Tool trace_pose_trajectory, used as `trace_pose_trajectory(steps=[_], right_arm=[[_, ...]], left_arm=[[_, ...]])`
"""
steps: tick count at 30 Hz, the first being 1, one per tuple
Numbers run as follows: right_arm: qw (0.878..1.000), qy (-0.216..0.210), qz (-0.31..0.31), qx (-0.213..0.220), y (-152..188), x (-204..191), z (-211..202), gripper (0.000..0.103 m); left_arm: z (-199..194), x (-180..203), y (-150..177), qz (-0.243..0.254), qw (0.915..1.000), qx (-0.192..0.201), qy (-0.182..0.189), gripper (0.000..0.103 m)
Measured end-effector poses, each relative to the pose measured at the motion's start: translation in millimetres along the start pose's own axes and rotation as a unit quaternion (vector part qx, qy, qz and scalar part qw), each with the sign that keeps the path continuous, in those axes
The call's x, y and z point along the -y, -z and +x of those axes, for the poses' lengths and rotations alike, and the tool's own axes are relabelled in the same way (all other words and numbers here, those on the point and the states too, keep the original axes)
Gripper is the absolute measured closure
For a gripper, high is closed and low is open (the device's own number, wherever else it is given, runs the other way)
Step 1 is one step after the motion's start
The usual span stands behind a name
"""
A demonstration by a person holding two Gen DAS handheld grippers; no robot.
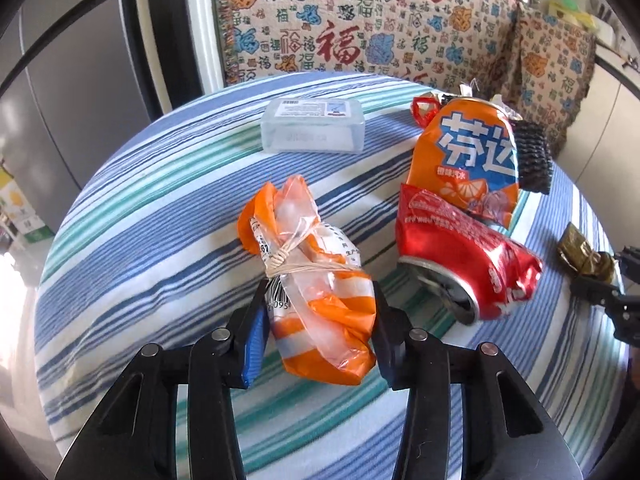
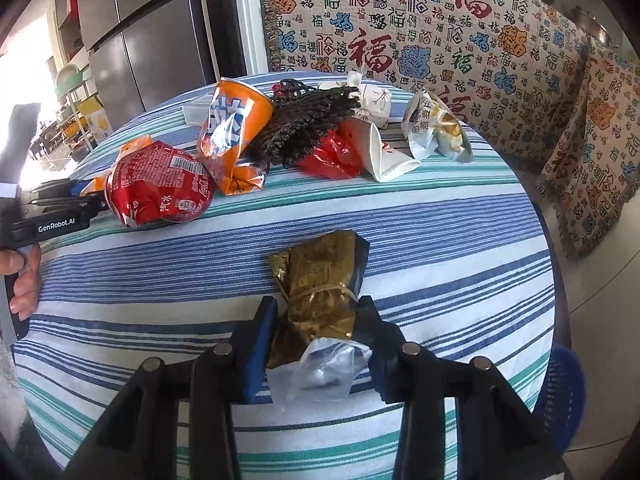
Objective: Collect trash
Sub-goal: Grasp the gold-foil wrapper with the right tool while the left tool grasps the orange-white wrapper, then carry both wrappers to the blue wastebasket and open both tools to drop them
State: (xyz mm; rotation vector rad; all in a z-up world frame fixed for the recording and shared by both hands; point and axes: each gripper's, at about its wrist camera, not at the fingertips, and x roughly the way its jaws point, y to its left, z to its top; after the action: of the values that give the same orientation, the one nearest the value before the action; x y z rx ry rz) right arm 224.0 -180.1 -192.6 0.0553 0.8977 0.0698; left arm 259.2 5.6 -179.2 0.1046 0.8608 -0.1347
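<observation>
Two grippers clenched on trash over striped table [image 2: 460, 216]. Orange wrapper [image 1: 316, 292] pinched by left gripper [image 1: 320, 340]; gold wrapper [image 2: 320, 300] pinched by right gripper [image 2: 316, 350]. Red can [image 1: 460, 256] and orange can [image 1: 464, 152] lying right of orange wrapper. Clear box [image 1: 312, 126] seen far. Paper cup [image 2: 384, 152] seen beyond gold wrapper.

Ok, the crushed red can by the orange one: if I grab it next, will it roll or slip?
The red can is badly dented, so it probably won't roll. It lies on its side against the orange can, which may shift if it's pulled. The crumpled metal looks light and could deform further.
</observation>
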Motion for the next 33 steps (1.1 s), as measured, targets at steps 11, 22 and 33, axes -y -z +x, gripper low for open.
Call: trace_pose_trajectory(steps=[11,22,33], right_arm=[[0.998,-0.001,0.067,0.02,13,33,-44,0.061],[0.983,0.039,0.165,0.069,36,141,-166,0.061],[0.955,0.214,0.192,0.07,73,265,-245,0.061]], left_arm=[[-90,6,13,-0.017,0.9986,0.046,0.021,0.057],[-122,201,-31,0.086,0.9772,0.076,0.178,0.057],[-85,399,-69,0.174,0.9445,0.04,0.276,0.057]])
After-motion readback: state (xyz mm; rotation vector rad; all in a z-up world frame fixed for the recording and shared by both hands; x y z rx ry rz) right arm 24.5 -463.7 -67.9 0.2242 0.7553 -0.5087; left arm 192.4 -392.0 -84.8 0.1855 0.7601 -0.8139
